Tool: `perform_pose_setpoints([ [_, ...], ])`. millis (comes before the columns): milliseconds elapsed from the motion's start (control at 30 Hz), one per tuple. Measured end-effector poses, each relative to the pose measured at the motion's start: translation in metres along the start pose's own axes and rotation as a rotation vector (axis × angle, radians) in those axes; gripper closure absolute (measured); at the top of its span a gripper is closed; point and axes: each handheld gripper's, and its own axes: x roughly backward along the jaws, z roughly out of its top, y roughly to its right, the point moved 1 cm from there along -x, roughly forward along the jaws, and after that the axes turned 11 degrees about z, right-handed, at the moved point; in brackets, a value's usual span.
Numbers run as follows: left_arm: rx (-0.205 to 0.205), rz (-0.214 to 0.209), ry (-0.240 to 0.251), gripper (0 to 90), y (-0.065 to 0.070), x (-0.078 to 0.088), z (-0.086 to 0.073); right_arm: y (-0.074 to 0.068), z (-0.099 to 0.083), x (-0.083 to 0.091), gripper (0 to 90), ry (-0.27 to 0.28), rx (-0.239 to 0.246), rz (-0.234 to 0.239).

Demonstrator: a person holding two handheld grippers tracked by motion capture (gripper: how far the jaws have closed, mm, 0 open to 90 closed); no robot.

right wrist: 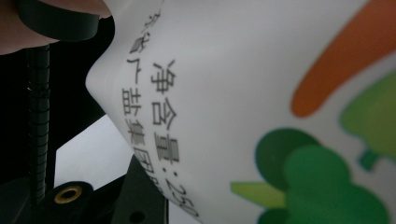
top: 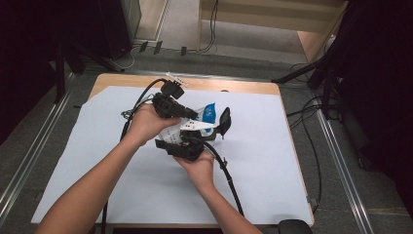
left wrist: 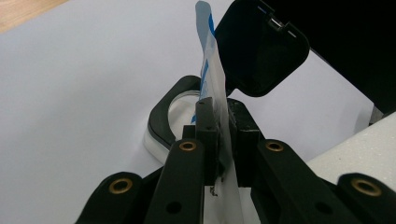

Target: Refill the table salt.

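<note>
High view first: both hands meet at the middle of the table (top: pixel 292 146), over the white sheet that covers it. The left gripper (top: pixel 194 115) comes in from the upper left and pinches the top edge of a white and blue pouch (top: pixel 207 115). The right gripper (top: pixel 182 147) sits below, cradled in the right hand (top: pixel 197 168), against the pouch's lower body. Just beside the pouch, a black container with its lid flipped up (top: pixel 224 122). My read: one tool grips the top while the other steadies the body, so the pouch can be torn or tipped toward that container.

Left gripper view now: the jaws are pressed nearly together, and the thin blue-and-white film of the pouch (left wrist: pixel 212 88) stands upright, clamped between the pads (left wrist: pixel 205 126). Beyond it, the open lid (left wrist: pixel 261 46) and the round mouth of the container (left wrist: pixel 180 105) lie right behind the pouch. That fits a pour being lined up.

Right gripper view: very close on the pouch's printed side (right wrist: pixel 243 102), with black lettering and green and orange shapes. The pouch wall bulges and dents at the left, as if squeezed. The jaws stand partway closed; a black jaw base (right wrist: pixel 135 196) peeks out beneath, and I judge they clasp the pouch's body, though the pads themselves are hidden.
</note>
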Motion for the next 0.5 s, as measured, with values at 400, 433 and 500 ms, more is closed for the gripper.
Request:
perform_pose_setpoints([
  [400,0.009,0.000,0.001,85.9,-0.0004,-0.0009,0.0001,-0.0009,-0.0006,-0.0001,62.9,-0.022,0.023,-0.012],
  [433,0.006,-0.001,0.000,85.9,-0.0007,-0.0006,0.0000,-0.0006,-0.0007,0.0003,64.2,-0.021,0.022,-0.011],
  [500,0.002,0.003,0.000,85.9,-0.0008,0.0003,-0.0002,-0.0001,-0.0010,0.0010,65.0,-0.024,0.022,-0.009],
])
